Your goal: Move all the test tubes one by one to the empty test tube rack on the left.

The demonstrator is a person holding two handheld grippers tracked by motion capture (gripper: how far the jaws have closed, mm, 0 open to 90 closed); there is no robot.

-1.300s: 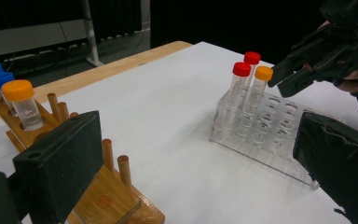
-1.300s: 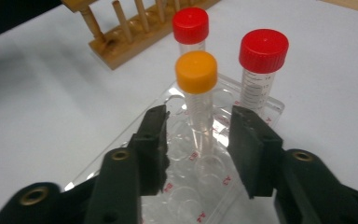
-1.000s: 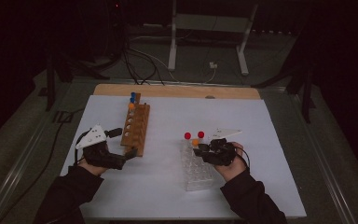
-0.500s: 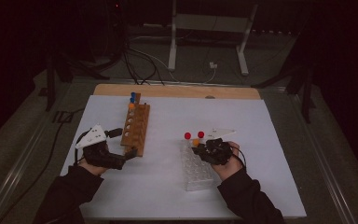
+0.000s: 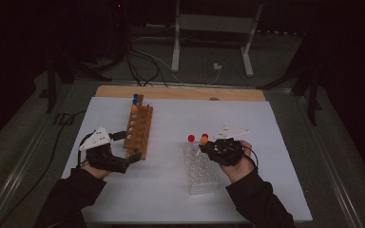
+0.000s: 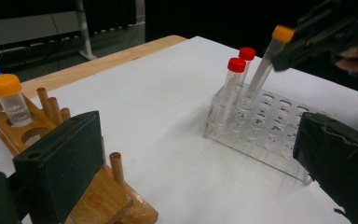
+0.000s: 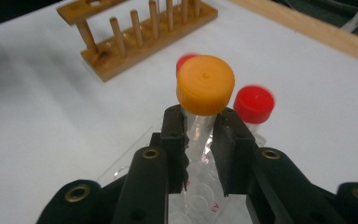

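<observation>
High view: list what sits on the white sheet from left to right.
left gripper → wooden rack → clear plastic rack → right gripper, shut on the orange-capped tube

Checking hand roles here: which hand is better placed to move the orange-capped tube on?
Right. Its tool is shut on the orange-capped tube, tilted over the clear rack. The left tool sits at the wooden rack, holding nothing.
</observation>
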